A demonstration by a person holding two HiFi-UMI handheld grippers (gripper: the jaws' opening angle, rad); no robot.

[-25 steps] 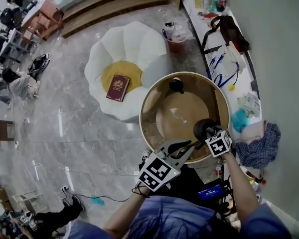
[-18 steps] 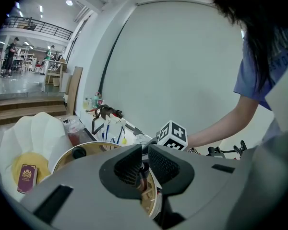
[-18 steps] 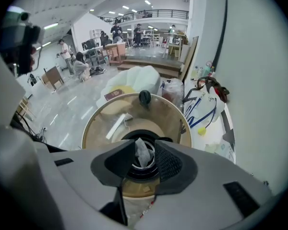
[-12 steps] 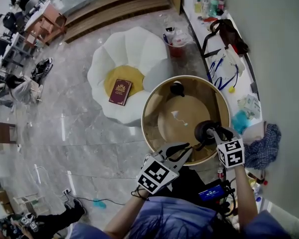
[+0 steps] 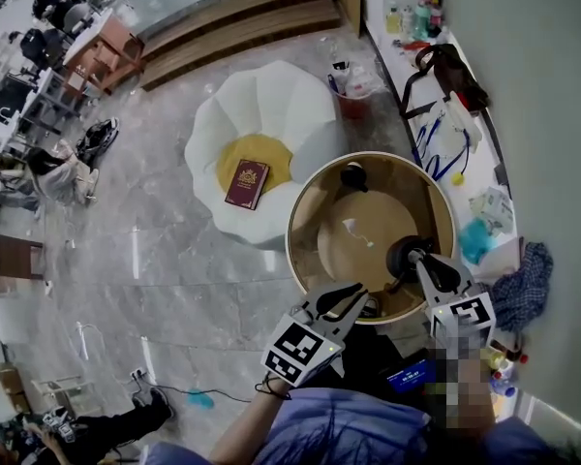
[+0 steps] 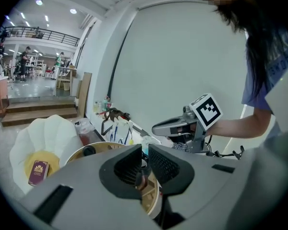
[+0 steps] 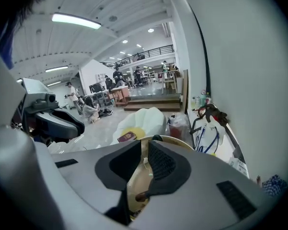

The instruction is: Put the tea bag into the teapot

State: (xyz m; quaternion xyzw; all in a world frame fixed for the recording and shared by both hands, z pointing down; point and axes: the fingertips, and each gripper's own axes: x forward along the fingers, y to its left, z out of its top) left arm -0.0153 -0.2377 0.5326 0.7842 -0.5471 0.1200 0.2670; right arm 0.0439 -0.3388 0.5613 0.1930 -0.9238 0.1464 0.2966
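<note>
Nearest us, our left gripper (image 5: pixel 356 298) hangs at the near rim of the round table (image 5: pixel 310 201), jaws released and empty, seemingly waiting in reserve. Our right gripper (image 5: pixel 421 260), jaws likewise parted on nothing, hovers over the dark teapot (image 5: pixel 404 258), probably lining up on the tea bag (image 5: pixel 351 227). The bag lies mid-table beyond, outside the pot, and what looks like the lid (image 5: pixel 354 175) sits at the far rim, presumably to free the mouth.

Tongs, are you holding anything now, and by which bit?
Nothing is held. The left tongs and the right tongs are both apart and empty. The tea bag lies loose on the table.
</note>
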